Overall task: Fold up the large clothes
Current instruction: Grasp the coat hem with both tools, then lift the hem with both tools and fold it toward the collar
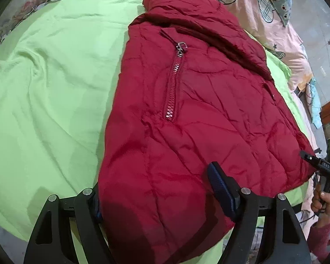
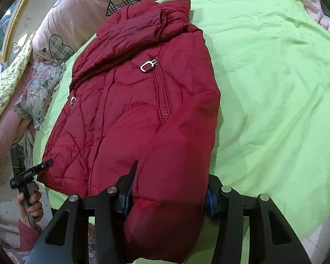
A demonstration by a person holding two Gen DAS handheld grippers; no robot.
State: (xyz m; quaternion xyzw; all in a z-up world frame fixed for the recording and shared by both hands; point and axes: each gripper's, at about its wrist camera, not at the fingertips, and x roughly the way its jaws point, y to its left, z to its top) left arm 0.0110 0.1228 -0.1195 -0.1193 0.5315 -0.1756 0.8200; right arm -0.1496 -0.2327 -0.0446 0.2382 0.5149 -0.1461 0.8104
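A red quilted jacket (image 1: 187, 110) lies folded on a light green sheet (image 1: 55, 77), collar at the far end, a pocket zipper (image 1: 173, 83) on top. My left gripper (image 1: 160, 195) holds the jacket's near hem between its fingers, which stand wide around the thick fabric. In the right wrist view the same jacket (image 2: 143, 110) lies on the green sheet (image 2: 275, 77). My right gripper (image 2: 169, 193) likewise has the near hem between its fingers. Each gripper shows at the other view's edge: the right one (image 1: 319, 165) and the left one (image 2: 30, 171), at the jacket's corners.
A pink quilt with plaid hearts (image 2: 81, 17) lies beyond the jacket's collar. Floral bedding (image 2: 33, 92) is bunched at the bed's side. A gold picture frame (image 2: 6, 33) stands at the far left. Open green sheet spreads beside the jacket.
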